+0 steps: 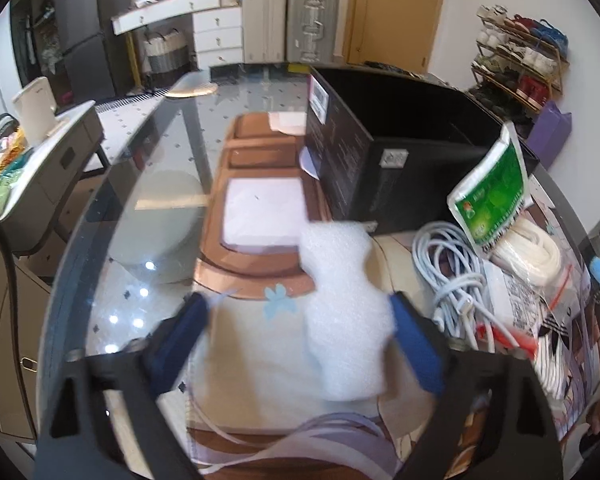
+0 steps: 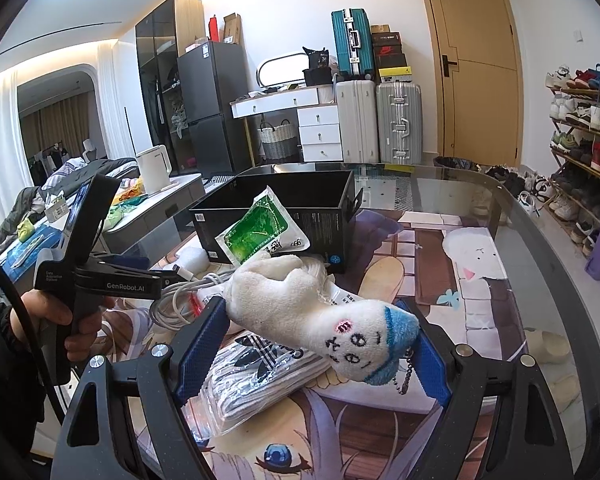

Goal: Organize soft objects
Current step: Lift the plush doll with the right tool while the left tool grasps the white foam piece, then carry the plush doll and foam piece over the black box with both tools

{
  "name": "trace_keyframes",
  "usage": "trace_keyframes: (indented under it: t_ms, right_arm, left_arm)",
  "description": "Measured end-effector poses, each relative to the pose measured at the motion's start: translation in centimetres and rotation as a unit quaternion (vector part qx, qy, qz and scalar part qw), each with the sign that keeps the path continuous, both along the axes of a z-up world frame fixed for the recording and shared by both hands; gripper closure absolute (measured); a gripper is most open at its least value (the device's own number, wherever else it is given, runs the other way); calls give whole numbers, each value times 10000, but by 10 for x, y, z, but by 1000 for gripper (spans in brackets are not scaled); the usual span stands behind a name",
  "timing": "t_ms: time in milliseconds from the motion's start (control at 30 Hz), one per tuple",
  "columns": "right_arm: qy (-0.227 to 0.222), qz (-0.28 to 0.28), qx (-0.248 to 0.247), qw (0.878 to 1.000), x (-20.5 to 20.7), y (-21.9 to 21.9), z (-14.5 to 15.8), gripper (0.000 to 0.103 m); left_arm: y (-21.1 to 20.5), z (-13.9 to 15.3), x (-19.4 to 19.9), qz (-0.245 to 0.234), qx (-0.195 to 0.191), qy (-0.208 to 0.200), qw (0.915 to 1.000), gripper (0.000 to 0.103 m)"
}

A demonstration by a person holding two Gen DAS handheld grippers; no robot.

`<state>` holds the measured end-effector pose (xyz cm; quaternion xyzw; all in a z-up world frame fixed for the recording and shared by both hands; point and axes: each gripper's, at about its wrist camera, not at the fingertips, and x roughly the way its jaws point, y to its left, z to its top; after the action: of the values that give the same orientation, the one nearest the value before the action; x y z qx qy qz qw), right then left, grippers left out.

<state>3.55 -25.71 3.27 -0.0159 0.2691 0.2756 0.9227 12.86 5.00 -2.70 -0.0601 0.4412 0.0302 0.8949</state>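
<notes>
White walls, wooden door [image 2: 474,64], grey fridge [image 2: 210,108], shoe rack [image 2: 584,128]

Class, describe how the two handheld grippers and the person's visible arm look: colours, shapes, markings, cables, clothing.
Both grippers are black with blue ribbed pads: left gripper, right gripper. The right gripper has silver bolts. The left gripper's pistol-style body reads "GenRobot.AI", with a black cable beside it. The hand emerges from a dark sleeve.

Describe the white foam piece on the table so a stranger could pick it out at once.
Start at the big open black cardboard box on the glass table. In front of its near corner, left of the tangle of pale grey cables, lies the white foam piece, between the left gripper's blue pads. Unlike its neighbours it is bare, bubbly-textured and waisted like an hourglass.
</notes>
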Motion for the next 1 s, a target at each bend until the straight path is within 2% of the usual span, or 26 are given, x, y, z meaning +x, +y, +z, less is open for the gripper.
trace_keyframes:
  t_ms: [67,133,233,600,1000]
  right_arm:
    - [-4,5,3,10000,0,0,0,18]
    - [-11,15,9,10000,2,1,0,18]
    - [-17,19,22,10000,4,1,0,18]
    - [-51,75,57,9999,9,3,4,18]
    - [-180,197,76,9996,23,7,29,18]
  left_arm:
    - [-1,1,-2,-74,4,-56,10000,33]
    - [-3,3,-4,-125,-4,-98,9999,53]
    - [-1,4,-6,-97,-99,-145,9998,66]
    - [3,28,-20,-12,-178,-596,9981,66]
    - [2,62,-25,-41,-112,-1095,9939,66]
